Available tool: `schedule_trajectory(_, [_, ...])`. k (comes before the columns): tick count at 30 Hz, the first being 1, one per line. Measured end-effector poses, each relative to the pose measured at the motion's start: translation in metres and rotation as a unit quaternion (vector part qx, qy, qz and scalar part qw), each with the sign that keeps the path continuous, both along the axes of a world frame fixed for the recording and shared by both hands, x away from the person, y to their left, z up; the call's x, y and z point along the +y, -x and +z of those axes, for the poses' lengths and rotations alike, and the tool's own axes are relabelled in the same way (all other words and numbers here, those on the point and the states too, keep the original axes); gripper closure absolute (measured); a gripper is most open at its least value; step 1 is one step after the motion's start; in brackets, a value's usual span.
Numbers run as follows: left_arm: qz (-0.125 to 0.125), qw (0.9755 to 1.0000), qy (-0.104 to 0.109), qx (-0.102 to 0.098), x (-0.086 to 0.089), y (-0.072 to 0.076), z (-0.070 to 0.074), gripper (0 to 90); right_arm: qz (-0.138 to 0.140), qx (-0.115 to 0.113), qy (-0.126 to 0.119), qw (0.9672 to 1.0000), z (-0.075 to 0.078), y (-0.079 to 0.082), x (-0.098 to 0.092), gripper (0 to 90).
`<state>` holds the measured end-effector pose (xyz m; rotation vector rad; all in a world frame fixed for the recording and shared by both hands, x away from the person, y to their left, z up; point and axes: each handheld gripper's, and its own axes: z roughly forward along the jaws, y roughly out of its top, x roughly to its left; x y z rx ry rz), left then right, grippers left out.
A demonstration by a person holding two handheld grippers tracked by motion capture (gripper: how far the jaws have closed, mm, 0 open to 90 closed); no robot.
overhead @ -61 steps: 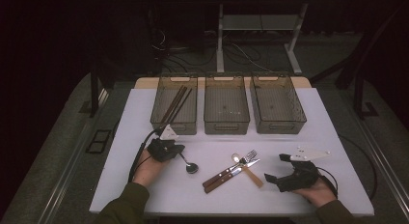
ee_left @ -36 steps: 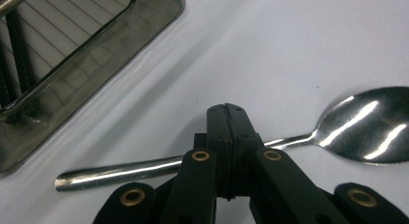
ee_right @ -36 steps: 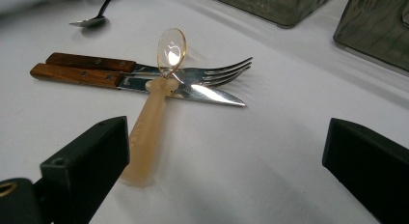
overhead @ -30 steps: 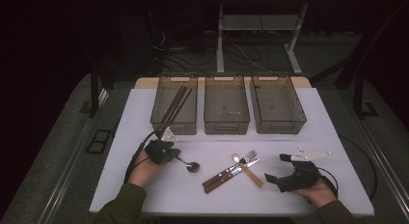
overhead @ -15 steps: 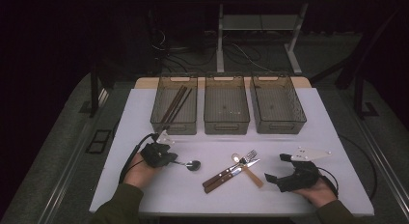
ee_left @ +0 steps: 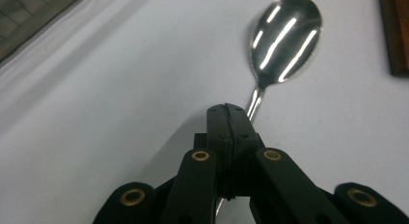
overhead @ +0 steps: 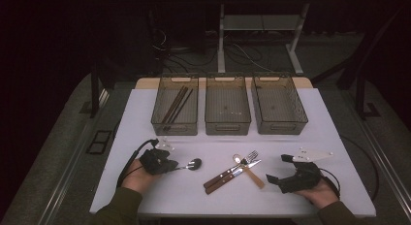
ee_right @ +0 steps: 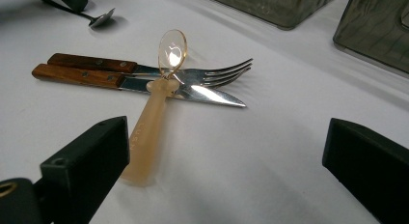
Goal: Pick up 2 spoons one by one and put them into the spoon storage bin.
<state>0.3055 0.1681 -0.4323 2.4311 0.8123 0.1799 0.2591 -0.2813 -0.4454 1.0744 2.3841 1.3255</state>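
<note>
on the white table (overhead: 339,118), all positions below are given relative to the middle bin (overhead: 228,104) of the three smoked-plastic bins along the far edge. left bin (overhead: 175,104), beside it, contains dark chopsticks (overhead: 177,104); right bin (overhead: 278,103) on the other side appears empty, as does the middle bin.

toward the person from the middle bin lies the remaining cutlery: a wood-handled fork (ee_right: 193,72) and knife (ee_right: 144,84) side by side, with a tan-handled spoon (ee_right: 154,108) resting across them.

left gripper (overhead: 167,163) sits nearer the person and to the left of the middle bin. its jaws are fully closed on the stem of the metal spoon (ee_left: 284,40), bowl pointing toward the cutlery pile. since the earlier pictures this gripper and spoon have drawn back toward the person, away from the bins; judgement: the spoon is secured and awaits transport to a bin.

right gripper (overhead: 283,174) rests to the right of the middle bin, near the table's front edge, jaws spread wide with nothing between them, aimed at the cutlery pile. its position is unchanged.
</note>
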Motion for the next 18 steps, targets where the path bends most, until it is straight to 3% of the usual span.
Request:
schedule_trajectory(4, [0.002, 0.9999, 0.012, 0.007, 0.0025, -0.0009, -0.0006, 89.4, 0.001, -0.001, 0.002, 1.0000, -0.0003, -0.0003, 0.0003, 2.3])
schedule_trajectory(9, [-0.006, 0.9992, 0.039, -0.009, 0.0058, -0.0038, 0.0023, 79.6, 0.001, -0.001, 0.001, 1.0000, -0.0002, -0.0003, 0.0004, 2.3])
schedule_trajectory(18, [-0.016, 0.9936, 0.110, -0.021, -0.0020, -0.0040, 0.0034, 58.3, 0.001, 0.001, 0.003, 1.0000, -0.0008, -0.0004, 0.0015, 2.3])
